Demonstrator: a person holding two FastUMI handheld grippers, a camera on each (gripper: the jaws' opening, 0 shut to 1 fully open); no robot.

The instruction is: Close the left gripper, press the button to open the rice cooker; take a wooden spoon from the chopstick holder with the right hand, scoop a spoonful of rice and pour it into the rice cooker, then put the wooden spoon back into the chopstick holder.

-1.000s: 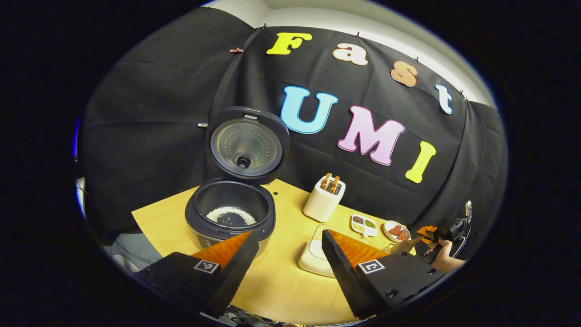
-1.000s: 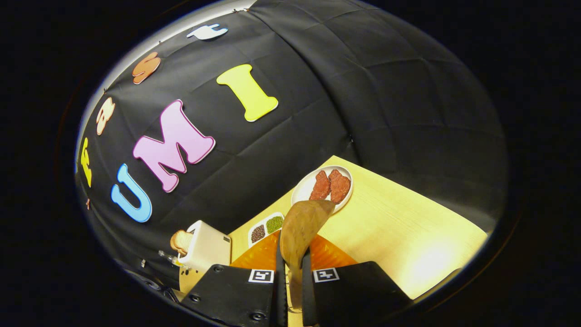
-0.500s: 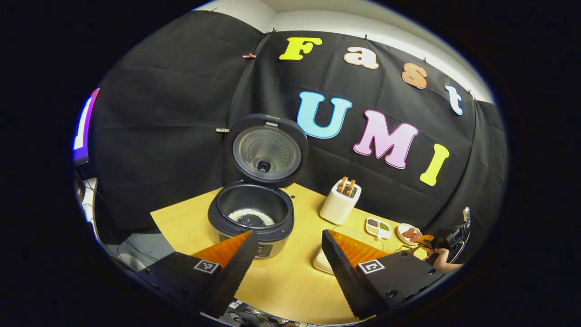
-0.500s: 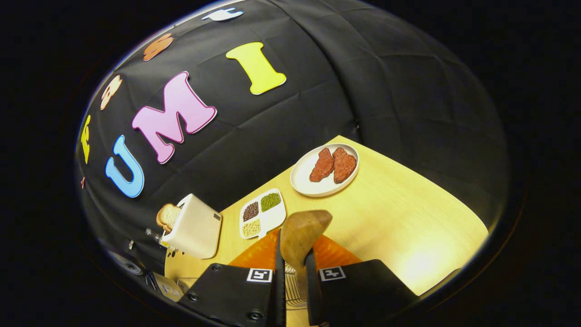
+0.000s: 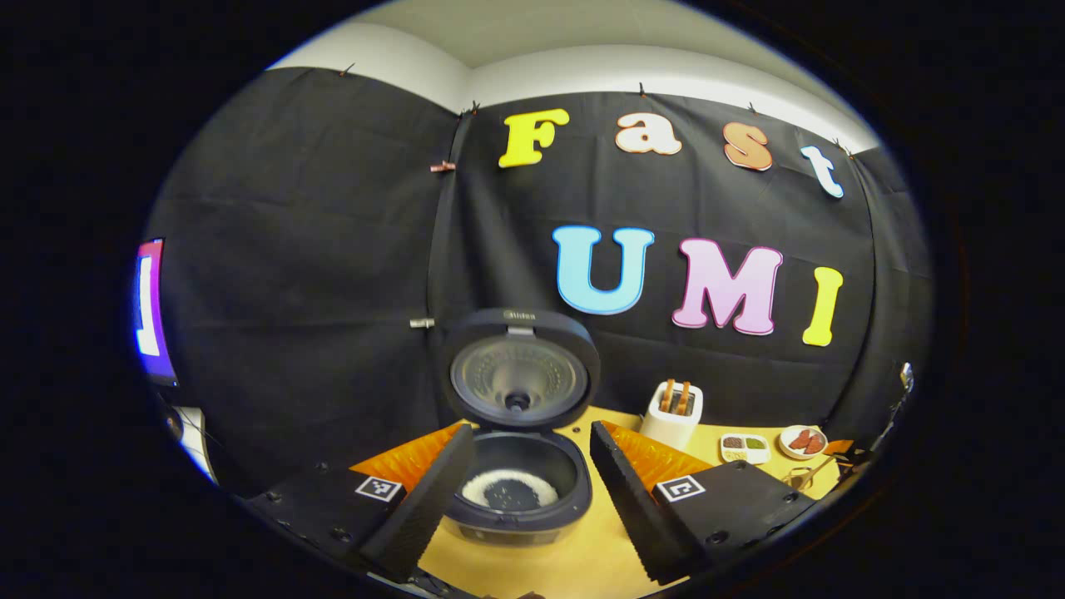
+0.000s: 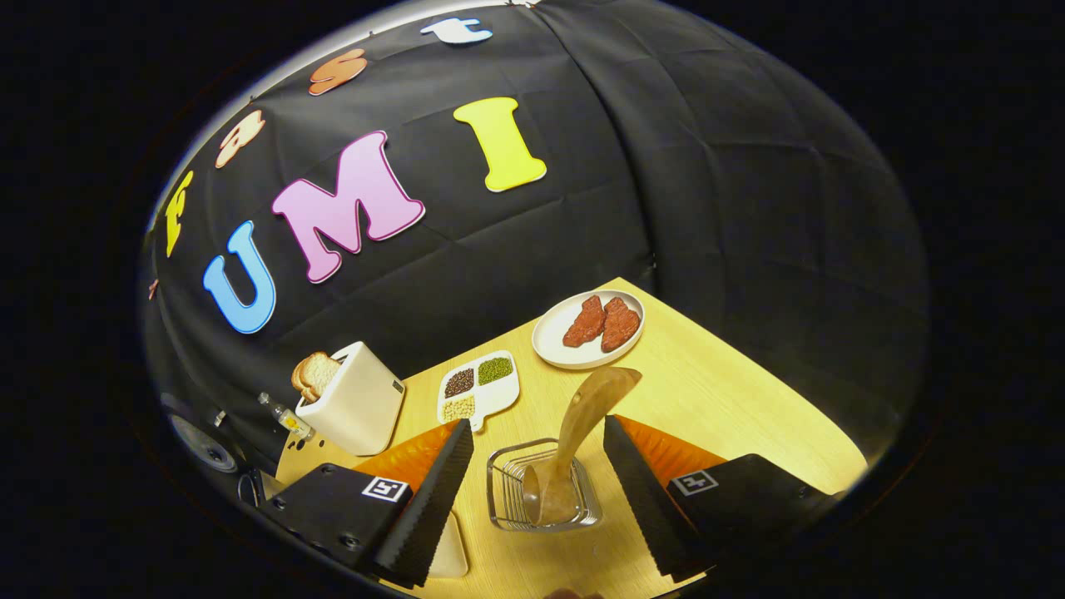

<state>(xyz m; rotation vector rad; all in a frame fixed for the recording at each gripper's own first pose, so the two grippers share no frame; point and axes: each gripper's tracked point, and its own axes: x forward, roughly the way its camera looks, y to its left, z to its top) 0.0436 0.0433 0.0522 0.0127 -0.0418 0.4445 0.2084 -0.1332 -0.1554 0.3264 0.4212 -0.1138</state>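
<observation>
The dark rice cooker (image 5: pixel 574 499) stands open on the wooden table, lid (image 5: pixel 520 378) upright, with white rice (image 5: pixel 509 491) in the pot. My left gripper (image 5: pixel 531 428) is open and hangs in front of the cooker, holding nothing. In the right gripper view the wooden spoon (image 6: pixel 595 395) stands in the wire chopstick holder (image 6: pixel 499 478), handle down and bowl up, leaning right. My right gripper (image 6: pixel 537 424) is open, one finger on each side of the holder and spoon, apart from both.
A white toaster (image 6: pixel 354 403) with bread stands at the back, also seen as the toaster (image 5: pixel 672 413). Beside it lie a divided dish (image 6: pixel 478 389) of beans and a plate (image 6: pixel 553 345) with red meat. A white object (image 6: pixel 449 549) sits left of the holder.
My right gripper has opened and let go of the spoon, which now stands in the wire holder. My left gripper has drawn back and tilted up, so the cooker sits lower between its fingers.
</observation>
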